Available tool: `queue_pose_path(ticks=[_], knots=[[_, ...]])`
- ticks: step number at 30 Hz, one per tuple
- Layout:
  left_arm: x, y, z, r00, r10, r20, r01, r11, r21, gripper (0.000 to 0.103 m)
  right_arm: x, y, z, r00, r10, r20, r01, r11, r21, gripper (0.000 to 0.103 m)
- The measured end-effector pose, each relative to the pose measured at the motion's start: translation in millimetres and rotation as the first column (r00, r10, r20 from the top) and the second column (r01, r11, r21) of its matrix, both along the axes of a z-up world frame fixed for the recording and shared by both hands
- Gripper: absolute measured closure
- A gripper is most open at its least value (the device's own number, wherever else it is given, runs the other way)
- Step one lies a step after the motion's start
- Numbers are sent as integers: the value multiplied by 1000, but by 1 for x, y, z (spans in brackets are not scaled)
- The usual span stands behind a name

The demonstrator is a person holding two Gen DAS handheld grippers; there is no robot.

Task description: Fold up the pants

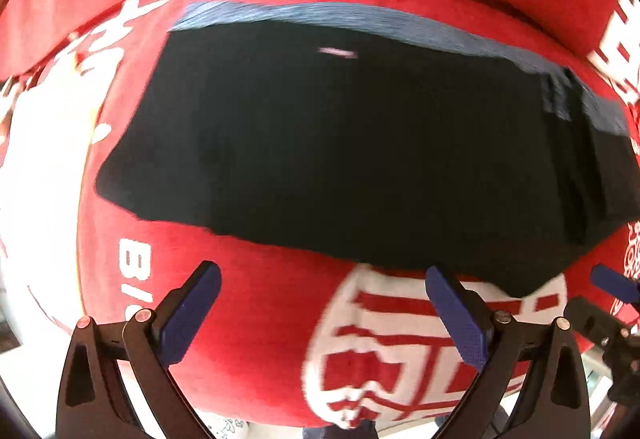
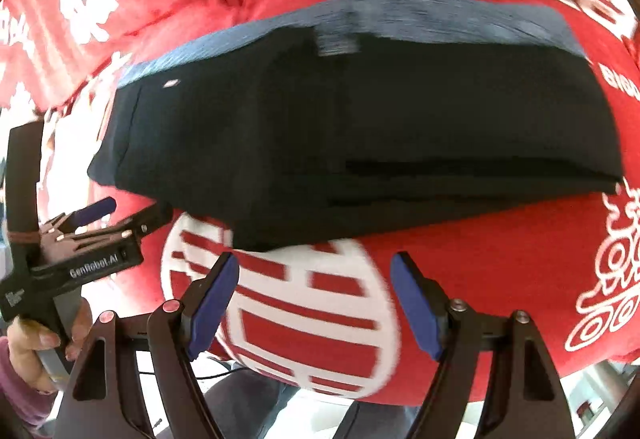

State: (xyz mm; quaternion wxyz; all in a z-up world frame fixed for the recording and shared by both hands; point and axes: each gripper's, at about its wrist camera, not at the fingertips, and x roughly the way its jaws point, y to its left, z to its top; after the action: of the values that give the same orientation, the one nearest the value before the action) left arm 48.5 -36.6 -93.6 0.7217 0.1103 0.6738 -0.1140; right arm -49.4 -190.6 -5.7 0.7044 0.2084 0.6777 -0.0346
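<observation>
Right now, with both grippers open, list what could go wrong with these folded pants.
1. The folded black pants have loose stacked layers at the near edge; a nudge could unfold them.
2. The open right gripper and left gripper sit close to that edge and could snag it.

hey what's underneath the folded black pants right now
The black pants lie on a red cloth printed with white characters, which shows all around them. A blue-grey band edges their far side. Whatever lies directly beneath the pants is covered.
</observation>
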Motion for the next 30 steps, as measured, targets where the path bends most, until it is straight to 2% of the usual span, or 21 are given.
queue_pose_path(ticks=[7,11,20,22,30], knots=[[22,55,-4,990,140,-15,-141,989,-53,0,27,43,-3,996,86,-18,-86,996,-10,22],[25,83,-7,981,192,-11,-192,978,-79,0,38,62,-4,991,130,-23,-130,991,-15,22],[40,109,-5,973,228,-36,-231,963,-141,0,47,80,-13,988,151,-32,-151,988,-8,22],[46,120,-4,967,250,-42,-253,952,-174,0,49,83,-15,988,154,-33,-154,988,-6,22],[64,158,-3,937,335,-98,-348,875,-336,0,60,92,-21,984,175,-38,-175,985,-1,22]])
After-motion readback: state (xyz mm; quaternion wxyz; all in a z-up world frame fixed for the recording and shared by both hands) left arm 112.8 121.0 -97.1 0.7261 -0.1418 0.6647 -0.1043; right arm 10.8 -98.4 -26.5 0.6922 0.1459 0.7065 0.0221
